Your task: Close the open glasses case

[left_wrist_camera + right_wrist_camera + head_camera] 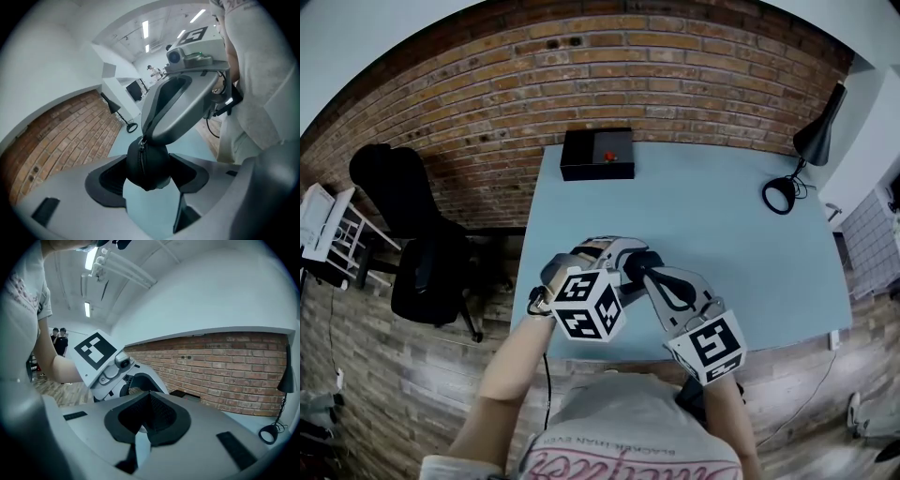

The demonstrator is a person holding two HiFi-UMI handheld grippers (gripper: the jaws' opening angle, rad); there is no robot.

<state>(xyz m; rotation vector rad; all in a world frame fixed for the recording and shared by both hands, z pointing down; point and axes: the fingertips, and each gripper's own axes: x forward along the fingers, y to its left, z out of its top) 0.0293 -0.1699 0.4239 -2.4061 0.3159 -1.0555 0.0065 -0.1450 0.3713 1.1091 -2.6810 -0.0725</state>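
- Left gripper [626, 255] is closest to you, at the 6 o'clock edge of the table [750, 225], with its marker cube toward your chest.
- Its jaws are part open and clamped on the glasses case [147, 165], one pad on each side.
- Glasses case: black and zippered, held above the tabletop with its rounded end poking down through the jaws. The zip runs up its face toward 12 o'clock in the left gripper view.
- Right gripper [149, 414] comes in from 4 o'clock in the head view, with its pads pressed fully together.
- Its tips touch the top of the case right at the zip pull [142, 140]. You can't tell whether the pull is pinched between them.
- Black box [597, 155] with a red button sits at the table's 11 o'clock end, well apart from the case.
- Desk lamp [811, 150] stands at 2 o'clock and an office chair [417, 244] is off the table at 9 o'clock.
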